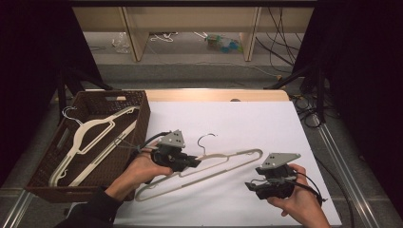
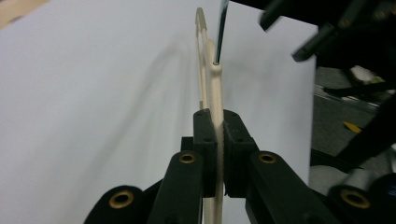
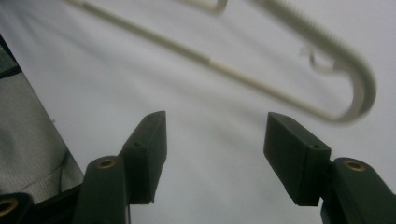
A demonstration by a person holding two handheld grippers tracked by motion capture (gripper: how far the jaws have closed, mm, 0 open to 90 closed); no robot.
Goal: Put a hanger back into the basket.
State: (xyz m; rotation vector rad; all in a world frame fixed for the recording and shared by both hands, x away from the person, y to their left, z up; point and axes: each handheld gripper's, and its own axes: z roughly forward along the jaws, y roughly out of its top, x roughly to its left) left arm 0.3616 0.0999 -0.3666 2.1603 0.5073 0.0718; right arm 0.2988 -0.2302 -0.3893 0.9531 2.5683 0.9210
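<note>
A cream plastic hanger (image 1: pixel 223 164) with a dark metal hook (image 1: pixel 206 140) lies slanted over the white table sheet (image 1: pixel 247 118). My left gripper (image 1: pixel 196 162) is shut on its shoulder near the neck. In the left gripper view the pads (image 2: pixel 205 140) squeeze the cream hanger (image 2: pixel 215 88) edge-on, the hook (image 2: pixel 221 28) rising beyond. My right gripper (image 1: pixel 251 186) stands open below the hanger's right end, apart from it. In the right gripper view, my right gripper (image 3: pixel 215 140) has nothing between its fingers, and the hanger's rounded end (image 3: pixel 359 88) floats above them.
A dark woven basket (image 1: pixel 95 97) sits at the table's left edge, holding two more cream hangers (image 1: pixel 90 135). The sheet's near and right edges lie close to my right hand. Cables and shelving stand on the floor beyond the table.
</note>
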